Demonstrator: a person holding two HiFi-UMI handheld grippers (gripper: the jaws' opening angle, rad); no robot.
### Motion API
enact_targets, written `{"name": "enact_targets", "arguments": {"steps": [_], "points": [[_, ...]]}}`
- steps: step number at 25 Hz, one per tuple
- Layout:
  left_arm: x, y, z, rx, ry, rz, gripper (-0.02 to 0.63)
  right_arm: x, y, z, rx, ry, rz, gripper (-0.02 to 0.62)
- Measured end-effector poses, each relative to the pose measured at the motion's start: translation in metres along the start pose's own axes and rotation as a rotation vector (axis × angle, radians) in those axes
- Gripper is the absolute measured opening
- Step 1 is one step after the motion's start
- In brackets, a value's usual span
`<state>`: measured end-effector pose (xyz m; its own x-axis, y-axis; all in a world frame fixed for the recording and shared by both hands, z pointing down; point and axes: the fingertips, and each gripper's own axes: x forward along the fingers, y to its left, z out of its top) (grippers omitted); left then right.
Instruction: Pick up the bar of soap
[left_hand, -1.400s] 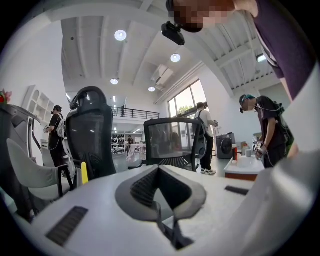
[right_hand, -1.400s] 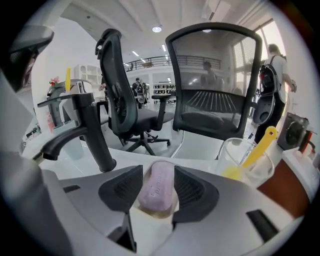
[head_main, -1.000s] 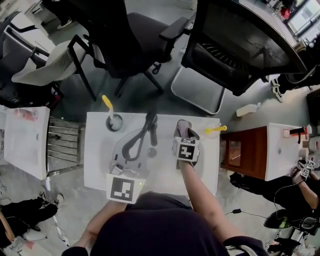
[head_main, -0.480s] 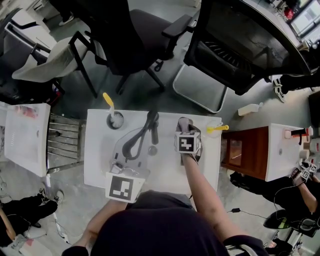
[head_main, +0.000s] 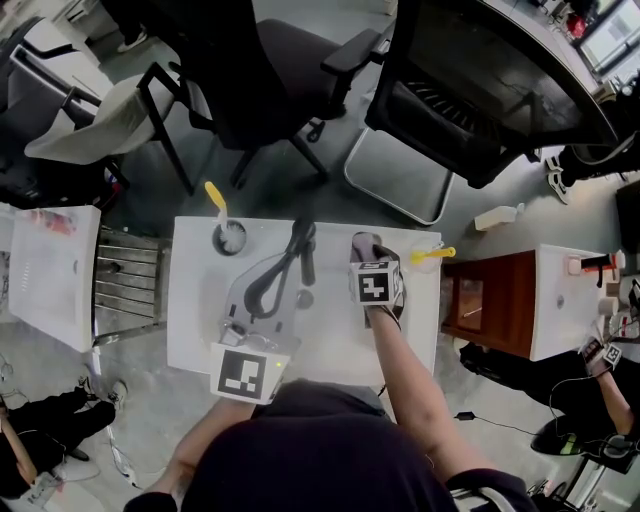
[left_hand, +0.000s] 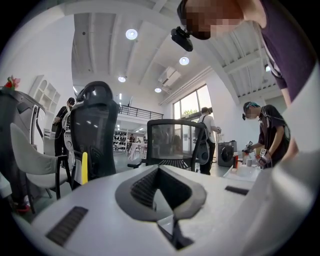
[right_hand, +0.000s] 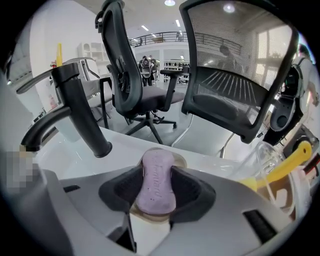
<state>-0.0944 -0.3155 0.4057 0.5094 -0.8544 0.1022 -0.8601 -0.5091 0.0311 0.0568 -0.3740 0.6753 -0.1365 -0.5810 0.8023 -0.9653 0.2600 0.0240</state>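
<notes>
Two claws at the desk (head_main: 195, 330). Left claw (left_hand: 159, 170), nearer than the black faucet (right_hand: 80, 107): clenched, empty. Right claw (right_hand: 157, 182), just right of the faucet: jaws just closing, now gripping the purple bar of soap (right_hand: 156, 187) on its dish (right_hand: 180, 158).

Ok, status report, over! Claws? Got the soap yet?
Left claw shut, empty. Right claw just closing, pads on the bar of soap, soap resting on its dish. Tap beside it, not blocking.
</notes>
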Motion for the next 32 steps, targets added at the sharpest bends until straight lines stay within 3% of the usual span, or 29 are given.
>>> {"name": "enact_targets", "arguments": {"steps": [5,19,24,32], "points": [[-0.005,-0.001,0.002,0.004,-0.008,0.009,0.0,-0.009,0.002,0.005,-0.026,-0.049,0.0,0.179],[-0.017,-0.003,0.004,-0.003,-0.025,0.026,0.0,0.0,0.005,-0.011,-0.044,0.088,0.02,0.21],[-0.02,0.0,0.005,-0.006,-0.028,0.04,0.0,-0.001,0.007,-0.009,-0.091,0.065,0.001,0.195],[-0.024,0.001,0.013,-0.002,-0.047,0.046,0.0,-0.02,0.008,0.003,-0.065,-0.014,0.003,0.186]]}}
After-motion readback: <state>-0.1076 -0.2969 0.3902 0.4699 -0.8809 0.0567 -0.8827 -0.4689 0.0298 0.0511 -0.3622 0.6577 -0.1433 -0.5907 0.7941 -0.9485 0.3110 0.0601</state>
